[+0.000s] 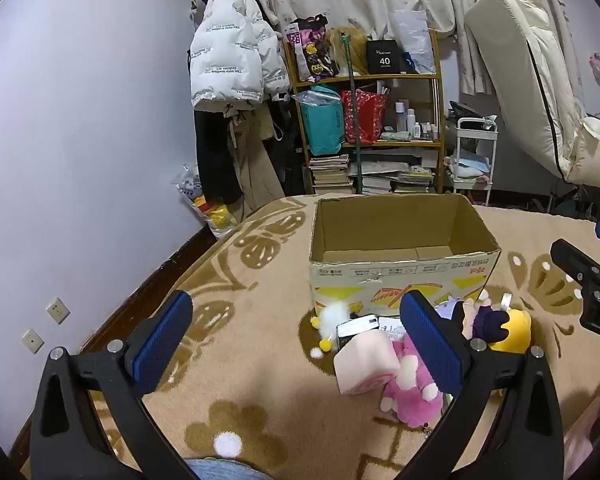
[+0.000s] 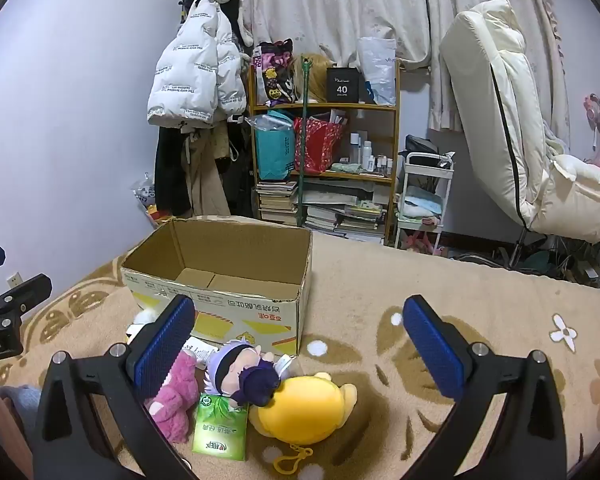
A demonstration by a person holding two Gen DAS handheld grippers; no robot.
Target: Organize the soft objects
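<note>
Cardboard box (image 1: 400, 248) sits open-topped on a beige blanket (image 1: 260, 340) with brown flower print, nothing visible inside it. Soft toys lie piled on the blanket just in front of the box's near wall: pink plush (image 2: 176, 396), pale pink cube-shaped plush (image 1: 366, 362), small white fluffy toy (image 1: 334, 316) with yellow pom-poms, purple-haired doll (image 2: 240, 372), yellow round plush (image 2: 300, 408) with a yellow clip on it. Doll rests against the yellow plush, touching. Green tissue pack (image 2: 220, 432) lies flat between pink plush and yellow plush, partly under the doll.

Left tongs (image 1: 296, 344) spread wide, blue pads apart, holding nothing, hovering over the blanket left of the pile. Right tongs (image 2: 298, 348) also spread wide, nothing between the pads, above the doll and yellow plush.

Background: shelf unit (image 2: 324, 152) with bags, bottles, stacked books; white puffer jacket (image 1: 236, 48) hanging by the wall; cream recliner chair (image 2: 520, 120) at right.
</note>
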